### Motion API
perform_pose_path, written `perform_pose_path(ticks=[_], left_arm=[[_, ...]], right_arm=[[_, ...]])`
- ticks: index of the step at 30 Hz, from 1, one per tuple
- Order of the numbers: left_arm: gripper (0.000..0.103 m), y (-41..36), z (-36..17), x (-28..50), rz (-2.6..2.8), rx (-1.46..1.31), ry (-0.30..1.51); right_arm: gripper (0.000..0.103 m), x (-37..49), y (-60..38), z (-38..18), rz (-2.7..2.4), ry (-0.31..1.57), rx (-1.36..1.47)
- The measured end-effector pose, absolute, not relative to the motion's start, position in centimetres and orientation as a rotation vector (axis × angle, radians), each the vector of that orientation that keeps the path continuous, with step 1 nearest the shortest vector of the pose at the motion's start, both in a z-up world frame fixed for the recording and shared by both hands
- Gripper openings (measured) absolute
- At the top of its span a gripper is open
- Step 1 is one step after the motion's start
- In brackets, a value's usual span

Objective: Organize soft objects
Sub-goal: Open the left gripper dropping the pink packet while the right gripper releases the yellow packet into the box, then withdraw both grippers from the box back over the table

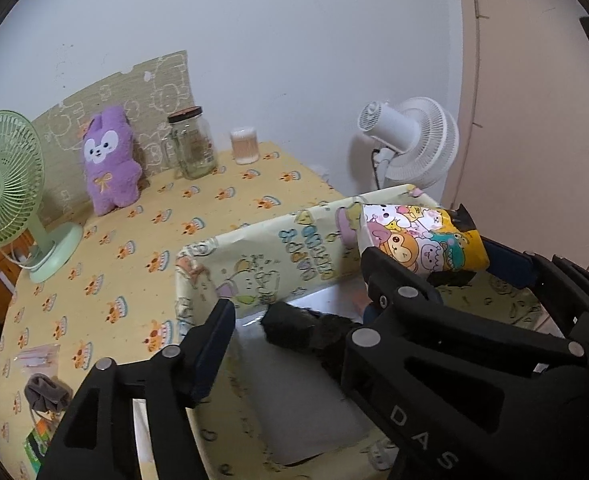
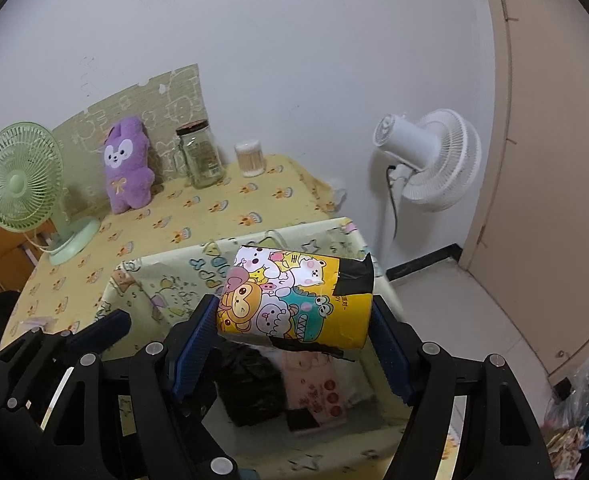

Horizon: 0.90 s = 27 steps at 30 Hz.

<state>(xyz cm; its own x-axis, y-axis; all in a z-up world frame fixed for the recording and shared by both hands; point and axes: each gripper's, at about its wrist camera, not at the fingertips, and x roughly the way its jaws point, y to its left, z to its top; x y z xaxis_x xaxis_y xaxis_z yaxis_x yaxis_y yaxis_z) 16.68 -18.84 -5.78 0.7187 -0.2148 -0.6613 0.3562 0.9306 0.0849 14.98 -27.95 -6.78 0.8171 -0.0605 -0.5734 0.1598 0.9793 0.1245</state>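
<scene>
While sideways between right tongs [image 2: 294,320], cartoon-printed roll [image 2: 294,300].

The fabric storage box [image 2: 156,280] is open at the top, but the cartoon-print roll [image 2: 294,300] clamped in the right gripper [image 2: 294,344] hangs over its middle, and a black furry item [image 1: 306,330] lies on its floor. The left gripper [image 1: 294,312], jaws apart, fills the near left corner. Beyond the box the tablecloth [image 1: 214,208] lies bare up to the purple plush [image 1: 110,160], glass jar [image 1: 192,144] and what looks like a swab tub [image 1: 245,146] along the wall; a green fan [image 1: 6,184] blocks the left edge
</scene>
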Motion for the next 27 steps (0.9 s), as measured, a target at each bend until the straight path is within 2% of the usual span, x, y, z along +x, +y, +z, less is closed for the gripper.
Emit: perform_pose_path(ticks=[1, 8, 12, 13, 22, 27], left_arm=[[0.075, -18.6, -5.8, 16.8, -0.306, 0.215, 0.701], [0.075, -17.8, -5.7, 17.3, -0.331, 0.183, 0.711], [0.076, -17.8, -5.6, 17.2, -0.339, 0.178, 0.710], [0.077, -17.8, -5.6, 17.1, -0.340, 0.177, 0.708], [0.085, -17.6, -4.9, 15.6, -0.319, 0.186, 0.676], [0.086, -17.1, -4.6, 15.0, -0.319, 0.175, 0.676]], right_arm=[[0.076, 15.1, -27.8, -6.8, -0.113, 0.605, 0.170], [0.079, 16.1, -27.0, -7.0, -0.027, 0.617, 0.204], [0.097, 16.1, -26.7, -6.9, -0.025, 0.618, 0.193], [0.098, 15.9, -26.7, -6.8, -0.034, 0.610, 0.194], [0.098, 14.3, -26.8, -6.1, -0.069, 0.600, 0.179], [0.098, 13.4, -26.4, -5.8, -0.075, 0.601, 0.166]])
